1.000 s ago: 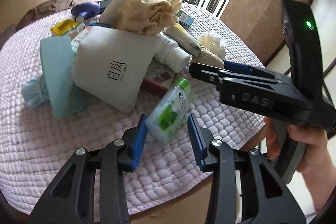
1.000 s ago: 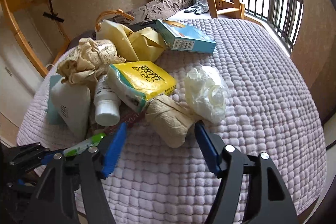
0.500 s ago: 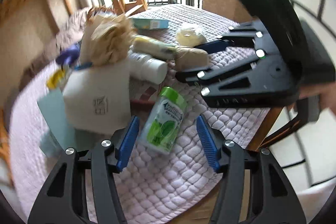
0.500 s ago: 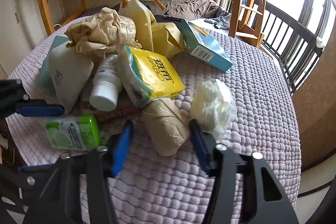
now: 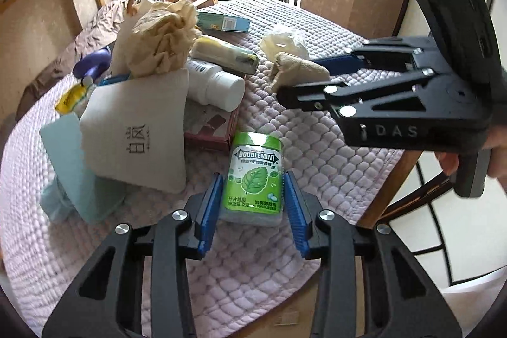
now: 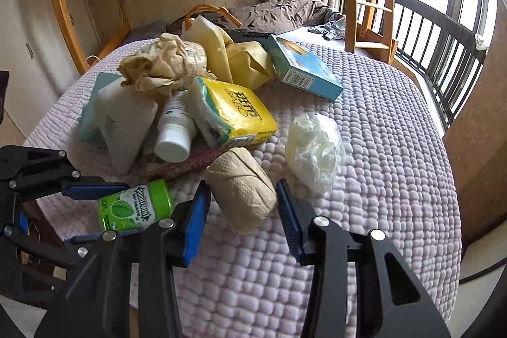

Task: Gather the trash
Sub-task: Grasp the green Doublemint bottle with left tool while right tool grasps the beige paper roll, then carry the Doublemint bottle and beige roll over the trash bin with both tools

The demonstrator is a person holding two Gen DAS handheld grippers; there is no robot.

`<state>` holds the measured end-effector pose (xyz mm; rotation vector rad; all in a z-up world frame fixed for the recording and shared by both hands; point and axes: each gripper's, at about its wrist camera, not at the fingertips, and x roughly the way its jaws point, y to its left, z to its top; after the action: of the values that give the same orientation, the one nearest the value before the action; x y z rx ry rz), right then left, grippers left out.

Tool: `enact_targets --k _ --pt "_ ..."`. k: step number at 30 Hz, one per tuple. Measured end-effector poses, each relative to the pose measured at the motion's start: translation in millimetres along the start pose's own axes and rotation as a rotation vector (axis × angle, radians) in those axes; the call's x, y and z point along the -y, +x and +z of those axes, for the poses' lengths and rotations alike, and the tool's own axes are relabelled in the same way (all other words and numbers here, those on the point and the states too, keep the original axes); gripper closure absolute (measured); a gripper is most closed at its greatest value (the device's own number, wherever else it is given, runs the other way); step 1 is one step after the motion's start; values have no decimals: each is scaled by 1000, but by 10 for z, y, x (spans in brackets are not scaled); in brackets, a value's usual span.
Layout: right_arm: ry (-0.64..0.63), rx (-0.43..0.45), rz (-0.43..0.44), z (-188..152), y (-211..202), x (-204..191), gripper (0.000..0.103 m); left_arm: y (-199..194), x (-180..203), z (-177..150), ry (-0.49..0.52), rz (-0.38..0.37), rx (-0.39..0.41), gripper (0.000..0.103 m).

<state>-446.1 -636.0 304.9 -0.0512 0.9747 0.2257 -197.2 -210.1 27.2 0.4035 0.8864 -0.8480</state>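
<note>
Doublemint gum bottle (image 5: 254,179) lying on quilted tabletop (image 5: 317,148), between spread fingers of left gripper (image 5: 252,208), not clamped, crumpled brown paper wad (image 6: 242,190) between parted fingers of right gripper (image 6: 242,222), unclamped.

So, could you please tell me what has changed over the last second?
The left gripper has swung round and closed in, so its fingers now flank the green Doublemint bottle. The right gripper has advanced to straddle the brown paper wad. Neither item is lifted. The pile on the quilted table lies as before.
</note>
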Motion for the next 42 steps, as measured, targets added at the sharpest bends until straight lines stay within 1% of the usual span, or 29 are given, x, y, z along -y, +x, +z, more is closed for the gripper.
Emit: enact_targets --k 6,8,11,13,15,16,19,20,22,23,24,26,30,34,36,42 --pt "4 -20 4 -135 -73 -127 60 -77 -13 -96 -32 -7 0 62" --pt "-18 -37 -7 -146 -50 -167 60 -90 -14 -140 -35 -2 -6 62" --pt "-68 -56 -29 -185 -8 -253 59 -70 -70 -159 -49 -13 -13 61" --pt "-78 -55 -31 -195 2 -276 52 -59 -91 -141 -52 -17 -10 60" --pt "-78 -55 -27 -194 20 -286 33 -50 -98 -115 -54 -23 -5 56" --pt "-80 -48 -29 -196 29 -295 31 -42 -106 -97 -57 -24 -2 56" --pt "-87 -32 -45 -194 28 -292 31 -28 -111 -66 -54 -18 6 55" --pt "-83 -29 -38 -188 37 -274 31 -22 -112 -63 -53 -21 8 55" --pt "-69 -37 -14 -188 61 -245 41 -2 -112 -60 -48 -25 3 55" --pt "-67 -44 -8 -181 81 -246 47 0 -104 -64 -40 -24 4 62" --pt "-69 -42 -7 -180 82 -244 54 -11 -95 -79 -34 -25 3 63" --pt "-74 -39 1 -179 61 -251 60 -15 -90 -73 -28 -13 4 63" --pt "-43 -27 21 -213 -25 -228 61 -67 -87 -102 -52 -9 11 64" --pt "-9 -29 44 -235 -88 -233 61 -111 -120 -135 -91 -9 4 63" --pt "-6 -36 43 -237 -112 -248 61 -132 -131 -154 -105 -11 2 64" --pt "15 -48 44 -292 -196 -363 61 -171 -168 -189 -161 25 -7 63"
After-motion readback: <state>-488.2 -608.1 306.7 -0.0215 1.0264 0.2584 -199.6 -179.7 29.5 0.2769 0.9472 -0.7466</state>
